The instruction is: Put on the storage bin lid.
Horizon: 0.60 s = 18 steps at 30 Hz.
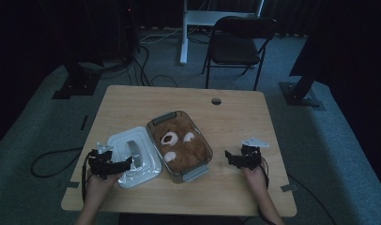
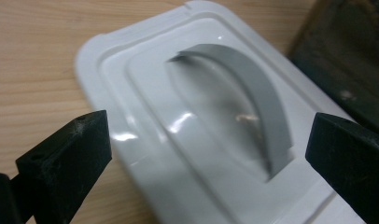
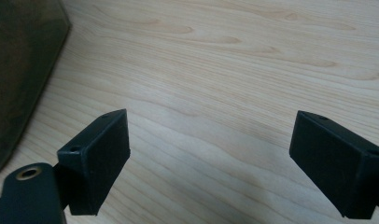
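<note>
Lid [image 2: 197,135]: white, lying flat on the table [image 1: 235,112], just left of the clear container [image 1: 179,143]; in the high view it sits at [image 1: 134,157].
Handle [image 2: 253,93]: grey arched strap rising from the lid's recessed middle, standing between the left gripper's jaws as that gripper's view has it.
Left gripper [image 2: 208,154]: jaws spread wide, holding nothing, poised over the near end of the lid; seen from above at [image 1: 125,165].
Container contents: a brown plush toy [image 1: 181,140] with pale patches fills the container.
Right gripper [image 3: 211,158]: jaws wide apart, empty, over bare wood to the right of the container; from above at [image 1: 231,157].
Step in hand: likely lining up to take the lid by its handle.
Risk, missed grasp: the jaws look offset toward the lid's near end, so closing here may pinch air or the glossy flat instead of the strap.
Risk, slide: pressing down on the smooth lid could push it against the container.
Risk, poor seating: plush standing high could keep the lid from settling.
</note>
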{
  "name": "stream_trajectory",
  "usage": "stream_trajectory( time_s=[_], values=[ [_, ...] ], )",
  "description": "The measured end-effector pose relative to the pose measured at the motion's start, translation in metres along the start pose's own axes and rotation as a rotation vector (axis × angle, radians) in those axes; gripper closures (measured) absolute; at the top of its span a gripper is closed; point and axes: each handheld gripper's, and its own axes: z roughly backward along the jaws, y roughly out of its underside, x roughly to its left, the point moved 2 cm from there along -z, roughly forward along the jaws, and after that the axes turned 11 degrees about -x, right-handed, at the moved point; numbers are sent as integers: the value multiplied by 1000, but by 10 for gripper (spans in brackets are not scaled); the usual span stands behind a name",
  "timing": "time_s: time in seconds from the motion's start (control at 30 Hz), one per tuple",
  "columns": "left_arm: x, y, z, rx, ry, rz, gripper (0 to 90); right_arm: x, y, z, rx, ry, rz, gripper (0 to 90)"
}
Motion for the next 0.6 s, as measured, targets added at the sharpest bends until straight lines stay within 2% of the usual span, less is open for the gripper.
stream_trajectory(
  time_s=[0.2, 0.4, 0.57, 0.6],
  values=[
    [-14, -2, -20, 42, 6, -18, 8, 4, -2, -5, 3, -7, 5, 117],
    [-20, 1, -43, 86, -24, -21, 8, 9, -5, -9, 0, -16, 1, 117],
    [-24, 3, -57, 95, -30, -13, 10, 16, -8, -13, 1, -31, 3, 117],
    [-24, 3, -57, 91, -30, -12, 49, 18, -9, -14, 4, -32, 8, 118]
  ],
)
